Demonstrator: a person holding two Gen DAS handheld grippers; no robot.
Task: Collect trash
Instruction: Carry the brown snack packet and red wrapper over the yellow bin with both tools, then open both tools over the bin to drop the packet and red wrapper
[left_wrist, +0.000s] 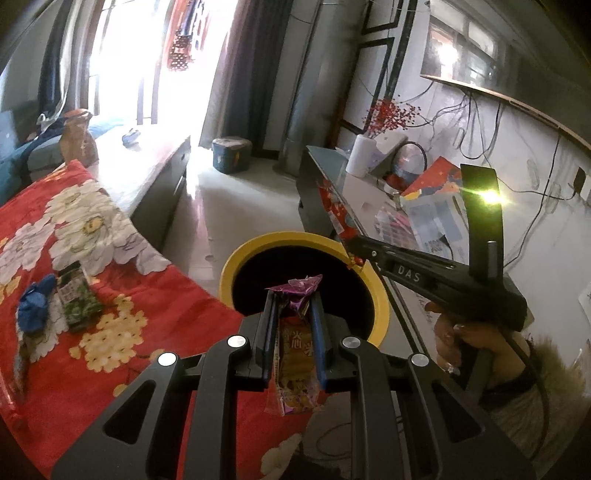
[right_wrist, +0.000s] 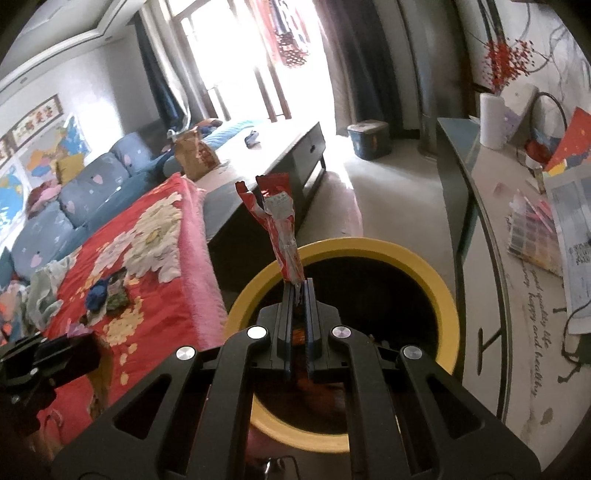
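A yellow-rimmed bin (left_wrist: 380, 295) stands beside the red flowered blanket; its rim (right_wrist: 448, 314) also fills the right wrist view. My left gripper (left_wrist: 293, 295) is shut on a purple and orange snack wrapper (left_wrist: 297, 350), held at the bin's near rim. My right gripper (right_wrist: 299, 284) is shut on a red and white wrapper (right_wrist: 282, 225), held above the bin's opening. The right gripper and its wrapper (left_wrist: 338, 214) also show in the left wrist view, over the bin's far side. A green packet (left_wrist: 77, 299) and a blue crumpled piece (left_wrist: 35, 304) lie on the blanket (left_wrist: 155, 302).
A dark coffee table (right_wrist: 280, 158) with a brown paper bag (right_wrist: 194, 153) stands beyond the blanket. A long side table (right_wrist: 517, 258) on the right carries papers, a white roll and a basket. A blue sofa (right_wrist: 85, 192) is at left. A teal box (left_wrist: 231, 155) sits on the floor.
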